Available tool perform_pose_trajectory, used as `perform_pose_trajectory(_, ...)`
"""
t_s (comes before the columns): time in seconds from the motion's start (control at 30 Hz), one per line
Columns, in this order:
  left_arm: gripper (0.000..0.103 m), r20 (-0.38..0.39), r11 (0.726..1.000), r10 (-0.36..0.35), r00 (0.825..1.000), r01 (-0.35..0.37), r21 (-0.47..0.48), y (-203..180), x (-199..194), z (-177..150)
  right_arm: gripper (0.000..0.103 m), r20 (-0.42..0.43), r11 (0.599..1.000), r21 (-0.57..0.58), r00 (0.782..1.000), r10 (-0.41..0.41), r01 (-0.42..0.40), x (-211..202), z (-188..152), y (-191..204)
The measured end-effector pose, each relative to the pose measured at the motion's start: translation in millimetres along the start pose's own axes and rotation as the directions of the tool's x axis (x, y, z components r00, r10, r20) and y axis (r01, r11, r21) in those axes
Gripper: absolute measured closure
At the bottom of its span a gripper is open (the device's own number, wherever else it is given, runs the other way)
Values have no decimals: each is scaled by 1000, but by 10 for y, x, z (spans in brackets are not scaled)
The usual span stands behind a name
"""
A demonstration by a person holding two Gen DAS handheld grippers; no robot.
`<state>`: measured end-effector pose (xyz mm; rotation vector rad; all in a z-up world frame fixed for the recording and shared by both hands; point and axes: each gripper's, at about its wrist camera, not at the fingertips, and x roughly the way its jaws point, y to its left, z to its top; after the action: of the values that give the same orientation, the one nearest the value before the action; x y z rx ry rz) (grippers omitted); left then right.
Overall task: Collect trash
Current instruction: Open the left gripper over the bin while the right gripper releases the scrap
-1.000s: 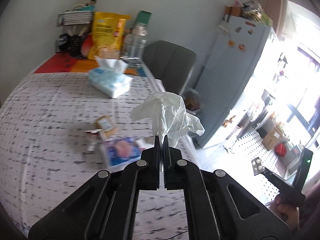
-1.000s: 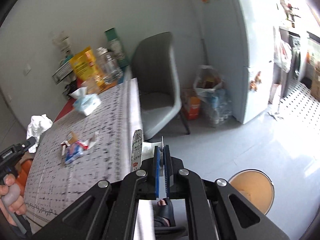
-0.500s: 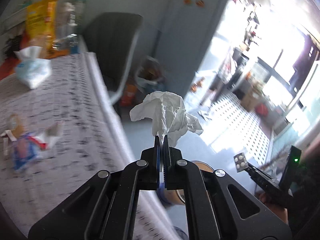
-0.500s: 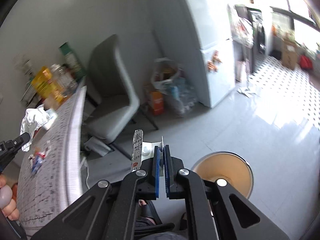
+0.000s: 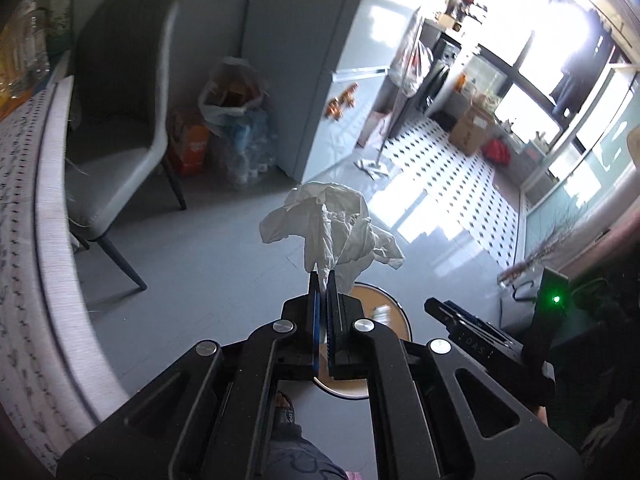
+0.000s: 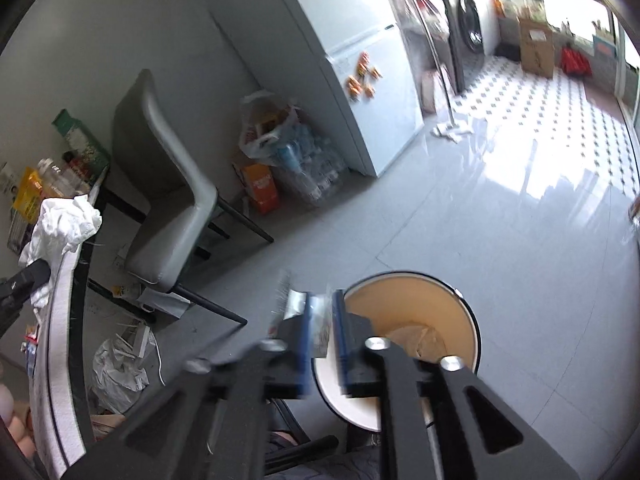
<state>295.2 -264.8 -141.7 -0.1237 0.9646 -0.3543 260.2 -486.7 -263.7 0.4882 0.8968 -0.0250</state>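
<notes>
My left gripper (image 5: 323, 280) is shut on a crumpled white tissue (image 5: 334, 228) and holds it over the floor, just above the round trash bin (image 5: 384, 312). In the right wrist view the tissue (image 6: 64, 224) shows at the far left. My right gripper (image 6: 322, 316) has its jaws parted beside the bin's (image 6: 408, 320) rim. A silvery pill blister pack (image 6: 304, 312) sits loose between and beside the blue pads (image 6: 340, 320), blurred. The bin is cream inside with paper at the bottom.
A grey chair (image 6: 168, 200) stands by the patterned table edge (image 5: 44, 240). A white fridge (image 6: 344, 60), a bag of bottles (image 6: 296, 160) and an orange box (image 6: 262, 188) stand behind. A white bag (image 6: 116, 372) lies on the floor under the table.
Both grippers swung from the table to the floor bin. The right gripper's jaws opened and the blister pack is coming loose. The left still holds the tissue.
</notes>
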Motion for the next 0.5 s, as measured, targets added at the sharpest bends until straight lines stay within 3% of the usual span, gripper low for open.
perform_pose_trajectory(0.17,100,-73,999,-28,997,31,45,-281,330,-83,61,14,997,61,999,-38,37,-15,-36,-288)
perform_pose_trajectory(0.4,99,-156,989,-91,984,107,98,-678,642,-130,38,45,990,113,994,-95,89,-386,-143,-654)
perform_pose_trajectory(0.47,94,-161,986,-101,982,121,118,-787,686,-124,35,51,987,118,992,-112,105,-503,-167,-724)
perform_pose_trajectory(0.5,83,-161,984,-109,981,129,122,-822,689,-120,31,53,987,119,992,-116,110,-549,-175,-751)
